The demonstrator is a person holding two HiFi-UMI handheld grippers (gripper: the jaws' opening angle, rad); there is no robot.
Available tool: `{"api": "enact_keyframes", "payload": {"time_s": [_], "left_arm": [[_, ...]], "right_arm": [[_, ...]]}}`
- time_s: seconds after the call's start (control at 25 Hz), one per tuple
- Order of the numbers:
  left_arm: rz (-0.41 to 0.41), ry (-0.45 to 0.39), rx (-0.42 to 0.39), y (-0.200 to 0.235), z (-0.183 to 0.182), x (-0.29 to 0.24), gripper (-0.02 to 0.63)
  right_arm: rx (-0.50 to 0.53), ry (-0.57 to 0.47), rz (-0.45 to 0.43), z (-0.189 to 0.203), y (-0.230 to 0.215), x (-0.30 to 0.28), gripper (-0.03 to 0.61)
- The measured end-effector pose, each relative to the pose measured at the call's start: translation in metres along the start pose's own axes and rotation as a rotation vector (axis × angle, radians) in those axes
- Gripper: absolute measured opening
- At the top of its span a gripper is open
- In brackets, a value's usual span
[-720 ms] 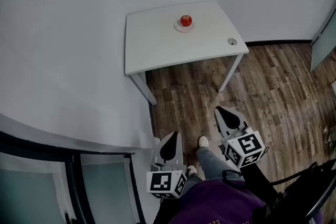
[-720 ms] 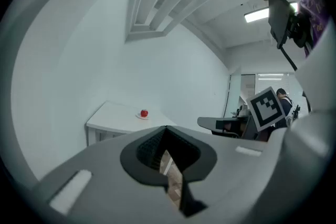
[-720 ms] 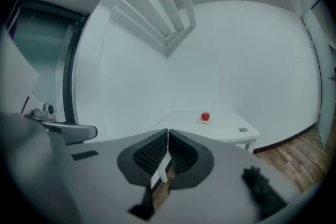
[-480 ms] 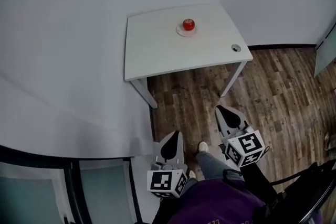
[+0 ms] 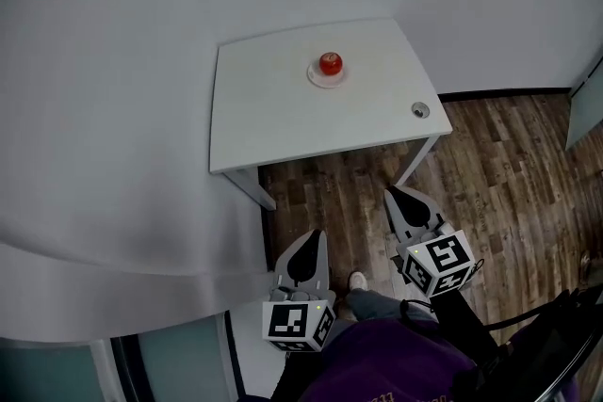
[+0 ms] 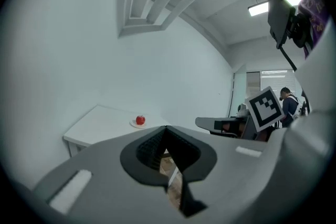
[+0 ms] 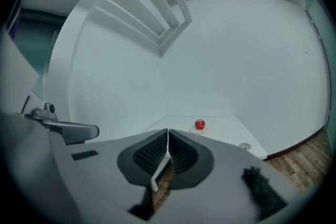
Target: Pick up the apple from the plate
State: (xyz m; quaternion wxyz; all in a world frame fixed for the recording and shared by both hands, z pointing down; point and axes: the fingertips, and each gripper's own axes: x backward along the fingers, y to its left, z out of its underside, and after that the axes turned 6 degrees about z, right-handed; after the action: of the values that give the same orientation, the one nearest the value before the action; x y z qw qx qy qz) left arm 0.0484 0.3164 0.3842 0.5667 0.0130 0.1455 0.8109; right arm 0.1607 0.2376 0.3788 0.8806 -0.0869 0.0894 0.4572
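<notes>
- The step in hand is the approach, and nothing is grasped yet. The apple (image 5: 330,63) sits on its plate (image 5: 325,83) toward the far side of the counter (image 5: 273,122), about midway along it.
- The left gripper (image 5: 309,238) and right gripper (image 5: 396,195) are both well short of the counter's near edge, over the wood floor (image 5: 490,165), pointing toward the counter.
- The left gripper's fingers (image 6: 149,149) are closed tip to tip with nothing between them. The right gripper's fingers (image 7: 152,155) are also closed and empty.
- By my reading, the next move is to carry one gripper in over the counter and spread its fingers wider than the apple. It then straddles the apple above the plate, closes centred on the round fruit, and lifts.
</notes>
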Motion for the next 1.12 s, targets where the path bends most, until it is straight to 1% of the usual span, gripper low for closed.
{"api": "enact_keyframes", "payload": {"time_s": [0.2,0.32,0.6,0.8,1.12], "left_arm": [[-0.009,-0.008,0.006,0.001,-0.004,-0.028,0.006],[-0.013,0.003,0.013,0.001,-0.002,-0.038,0.006],[-0.019,0.013,0.019,0.008,-0.002,-0.057,0.006],[-0.014,0.019,0.015,0.028,-0.007,-0.074,0.006],[0.021,0.004,0.002,0.074,-0.033,-0.124,0.006]], "right_arm": [[0.007,0.000,-0.006,-0.005,-0.021,-0.016,0.012],[-0.001,0.005,-0.004,-0.004,-0.033,-0.023,0.012],[-0.007,0.024,-0.013,-0.001,-0.045,-0.040,0.012],[-0.010,0.023,-0.009,-0.006,-0.047,-0.065,0.012],[-0.017,0.023,-0.006,-0.023,-0.053,-0.131,0.012]]}}
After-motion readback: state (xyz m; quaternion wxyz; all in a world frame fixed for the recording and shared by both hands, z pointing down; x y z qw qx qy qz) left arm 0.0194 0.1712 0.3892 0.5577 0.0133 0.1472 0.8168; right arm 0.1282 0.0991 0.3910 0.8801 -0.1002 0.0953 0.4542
